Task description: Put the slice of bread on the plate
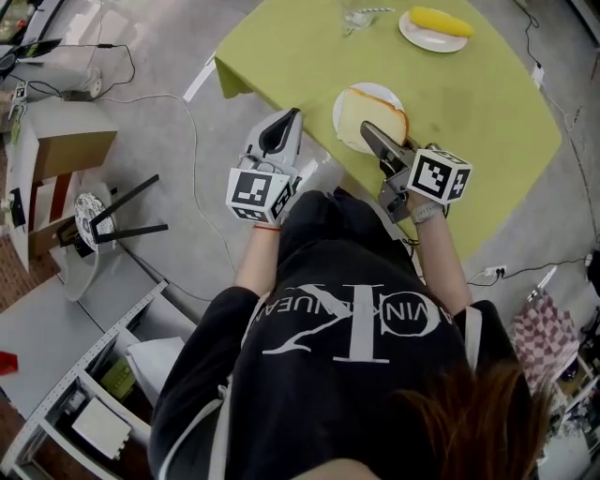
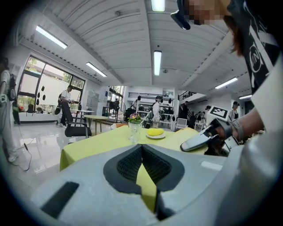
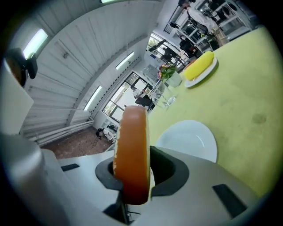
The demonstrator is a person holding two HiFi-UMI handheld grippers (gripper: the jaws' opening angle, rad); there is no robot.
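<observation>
The slice of bread (image 1: 367, 114), pale with a brown crust, is held on edge in my right gripper (image 1: 368, 129), which is shut on it. It hangs over the white plate (image 1: 376, 90) near the table's front edge; whether it touches the plate I cannot tell. In the right gripper view the crust of the bread (image 3: 132, 150) stands upright between the jaws, and the bare plate (image 3: 191, 139) lies just beyond. My left gripper (image 1: 292, 114) is off the table's near left edge, level, shut, with nothing in it; in its own view the left gripper (image 2: 142, 146) has its pad tips touching.
The table (image 1: 487, 122) has a yellow-green cloth. A second plate with a yellow item (image 1: 434, 26) and a glass (image 1: 357, 15) stand at its far side. On the floor to the left are a stool (image 1: 94, 221), cables and a power strip (image 1: 70, 89).
</observation>
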